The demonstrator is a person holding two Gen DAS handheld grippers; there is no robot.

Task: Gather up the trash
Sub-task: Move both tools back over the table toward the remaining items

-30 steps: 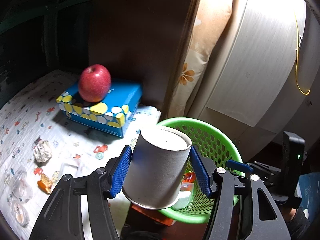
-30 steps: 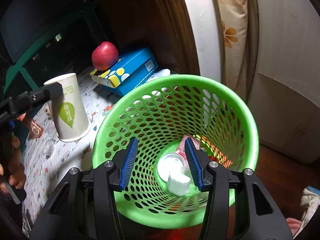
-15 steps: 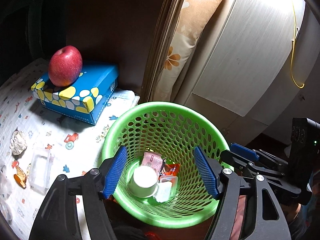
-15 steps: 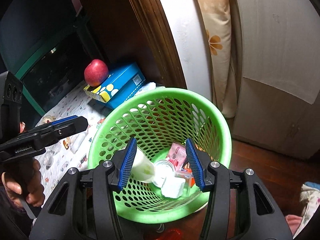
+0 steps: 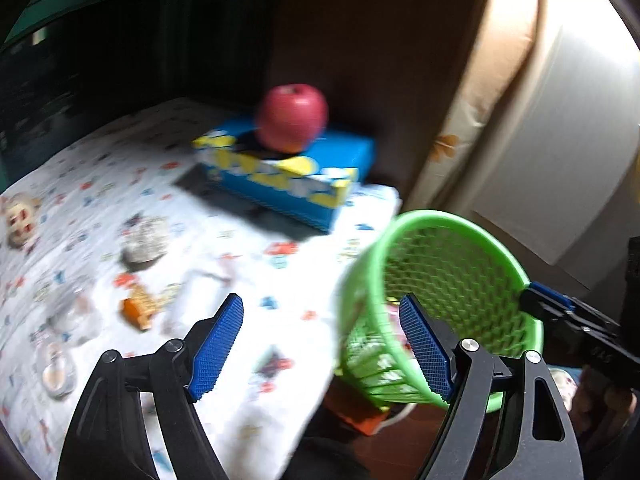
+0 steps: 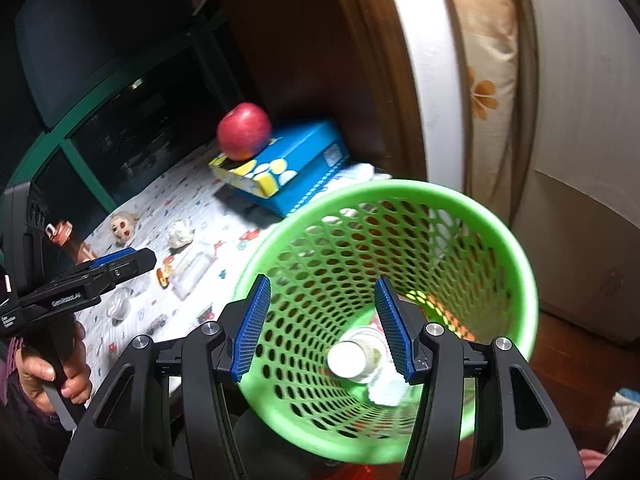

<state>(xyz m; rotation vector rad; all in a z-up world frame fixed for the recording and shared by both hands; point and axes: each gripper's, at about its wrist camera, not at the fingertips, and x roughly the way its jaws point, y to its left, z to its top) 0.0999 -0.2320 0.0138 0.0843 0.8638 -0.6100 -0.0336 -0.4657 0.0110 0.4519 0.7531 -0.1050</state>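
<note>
My left gripper (image 5: 320, 304) hangs over the patterned tablecloth (image 5: 256, 280) near its edge, jaws opening and nothing between them. On the cloth ahead of it lie a crumpled paper ball (image 5: 146, 240), an orange wrapper (image 5: 138, 310) and small clear cups (image 5: 56, 372). The green mesh basket (image 5: 440, 216) stands just right of the table. My right gripper (image 6: 322, 282) hovers above the basket (image 6: 400, 186), jaws opening, pressing on nothing. A white paper cup (image 6: 348, 360) lies at the basket's bottom among other trash. The left gripper (image 6: 136, 258) shows at the left of the right wrist view.
A red apple (image 5: 292, 118) sits on a blue tissue box (image 5: 304, 172) at the table's back. A doll's face (image 6: 124, 226) and a small bottle (image 6: 64, 236) lie at the far left. A clear plastic package (image 6: 192, 268) lies mid-table. A wooden post and pale cabinet stand behind the basket.
The left gripper let go of the paper cup, which now lies in the basket. It then swung left from the basket to the table with wider jaws. The right gripper's jaws widened slightly.
</note>
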